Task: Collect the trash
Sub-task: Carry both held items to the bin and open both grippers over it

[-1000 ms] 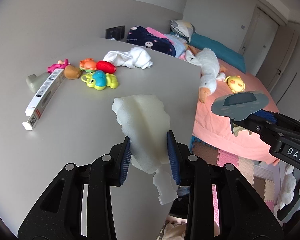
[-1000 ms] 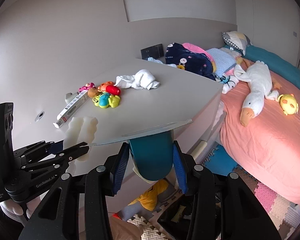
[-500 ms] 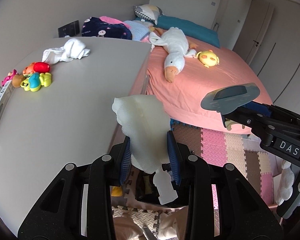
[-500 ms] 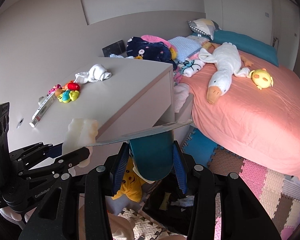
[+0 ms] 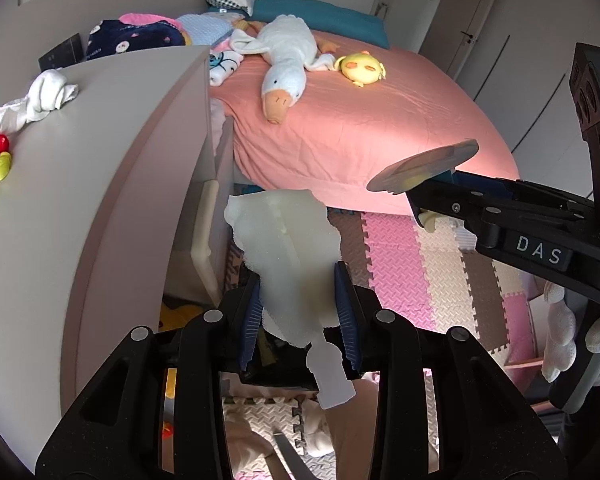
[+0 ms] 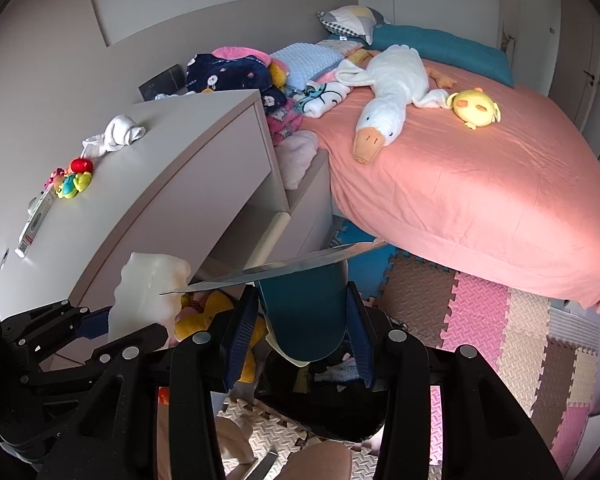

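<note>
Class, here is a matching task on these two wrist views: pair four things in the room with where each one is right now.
Things:
1. white foam scrap
2. teal cup with foil lid
3. white goose plush
4. white sock

Places:
A. lying on the pink bed
B. lying on the grey cabinet top
C. clamped in the left tool
D. clamped in the right tool

Pairs: 1-C, 2-D, 3-A, 4-B

Dark bin (image 6: 324, 412) below — mostly hidden behind the teal cup (image 6: 306, 312) and black gripper frame.
</note>
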Motion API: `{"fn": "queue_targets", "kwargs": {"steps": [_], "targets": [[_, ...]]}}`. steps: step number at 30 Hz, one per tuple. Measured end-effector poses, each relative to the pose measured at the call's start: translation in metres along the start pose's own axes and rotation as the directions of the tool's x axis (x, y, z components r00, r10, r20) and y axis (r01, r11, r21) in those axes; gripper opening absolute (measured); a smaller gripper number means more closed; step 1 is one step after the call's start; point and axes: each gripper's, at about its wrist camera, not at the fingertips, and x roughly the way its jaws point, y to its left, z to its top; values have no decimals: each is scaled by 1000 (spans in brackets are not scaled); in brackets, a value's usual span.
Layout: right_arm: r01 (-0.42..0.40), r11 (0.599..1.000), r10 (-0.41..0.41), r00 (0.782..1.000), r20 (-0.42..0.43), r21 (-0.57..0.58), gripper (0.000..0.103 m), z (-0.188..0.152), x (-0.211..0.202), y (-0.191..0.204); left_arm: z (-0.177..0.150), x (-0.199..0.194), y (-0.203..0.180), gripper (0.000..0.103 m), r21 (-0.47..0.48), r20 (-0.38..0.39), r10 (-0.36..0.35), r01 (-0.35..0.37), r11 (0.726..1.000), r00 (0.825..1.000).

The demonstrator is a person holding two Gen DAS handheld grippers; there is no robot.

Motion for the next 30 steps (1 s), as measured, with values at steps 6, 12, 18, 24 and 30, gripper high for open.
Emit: {"fn": "queue_targets", "kwargs": {"steps": [6, 12, 18, 24, 30], "targets": [[112, 992, -108, 992, -72, 55, 57, -1, 15, -17, -3, 8, -7, 63, 25, -19, 4, -4, 1000, 1000], [192, 974, -190, 981, -23, 118, 68, -1, 3, -31, 4, -11, 10, 87, -23, 51, 75, -74, 997, 996], [161, 979, -166, 985, 36, 125, 68, 4, -5, -24, 7, -30, 34, 87, -82, 89, 113, -106, 991, 990], [117, 989, -121, 992, 37, 93, 68, 8, 2, -3, 4, -42, 58, 87, -131, 101, 144, -130, 983, 984], [42, 997, -46, 997, 58, 58, 68, 11, 6, 31, -2, -52, 77, 87, -153, 115, 176, -157, 976, 978]]}}
